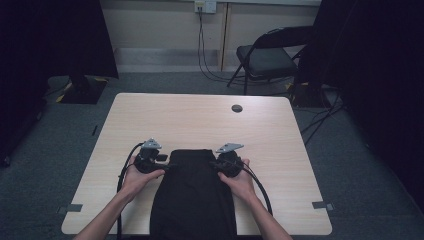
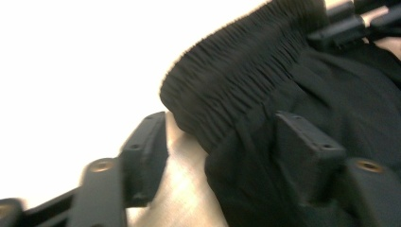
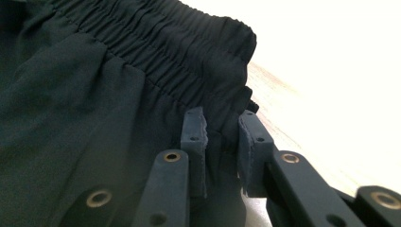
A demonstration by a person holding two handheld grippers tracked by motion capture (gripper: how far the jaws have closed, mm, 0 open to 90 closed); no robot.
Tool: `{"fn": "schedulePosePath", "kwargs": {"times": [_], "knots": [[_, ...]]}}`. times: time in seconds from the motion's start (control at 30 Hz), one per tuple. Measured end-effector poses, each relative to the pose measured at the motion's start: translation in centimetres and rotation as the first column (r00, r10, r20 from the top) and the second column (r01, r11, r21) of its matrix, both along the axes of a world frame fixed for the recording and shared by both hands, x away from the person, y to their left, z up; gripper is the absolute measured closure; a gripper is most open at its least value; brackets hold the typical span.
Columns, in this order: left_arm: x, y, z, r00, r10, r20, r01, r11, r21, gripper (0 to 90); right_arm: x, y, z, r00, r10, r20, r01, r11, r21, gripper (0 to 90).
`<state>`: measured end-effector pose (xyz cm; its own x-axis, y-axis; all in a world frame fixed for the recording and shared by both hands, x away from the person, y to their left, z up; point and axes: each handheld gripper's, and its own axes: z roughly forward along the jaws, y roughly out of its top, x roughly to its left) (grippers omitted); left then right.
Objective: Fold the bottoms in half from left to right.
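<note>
The black shorts (image 1: 192,192) lie on the table's (image 1: 150,115) near edge, so pinch the stretchy waistband corners evenly: the right gripper (image 3: 222,142) nips one corner, while the left gripper (image 2: 222,142) gapes wide around the other.

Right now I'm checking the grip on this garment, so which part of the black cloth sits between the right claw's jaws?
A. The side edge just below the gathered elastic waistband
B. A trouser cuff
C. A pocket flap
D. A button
A: in the right gripper view the right claw has a fold of the black garment between its pads just below the elastic waistband.
</note>
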<state>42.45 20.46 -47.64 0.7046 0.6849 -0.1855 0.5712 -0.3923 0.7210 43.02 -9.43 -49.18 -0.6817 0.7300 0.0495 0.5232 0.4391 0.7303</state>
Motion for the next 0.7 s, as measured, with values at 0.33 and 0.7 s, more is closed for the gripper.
{"fn": "schedulePosePath", "kwargs": {"times": [0.33, 0.7], "knots": [[-0.2, -0.8, -0.8, 0.9996, -0.016, -0.021, 0.018, 0.9983, 0.055, 42.2, 0.1, -0.1, 0.0, 1.0000, 0.004, -0.003, -0.004, 1.000, 0.002, 74.7], [0.0, -1.5, -1.1, 1.0000, -0.008, -0.005, 0.009, 0.9961, 0.088, 51.9, 0.2, -0.3, -0.1, 0.9996, -0.015, -0.023, 0.016, 0.999, 0.036, 74.7]]}}
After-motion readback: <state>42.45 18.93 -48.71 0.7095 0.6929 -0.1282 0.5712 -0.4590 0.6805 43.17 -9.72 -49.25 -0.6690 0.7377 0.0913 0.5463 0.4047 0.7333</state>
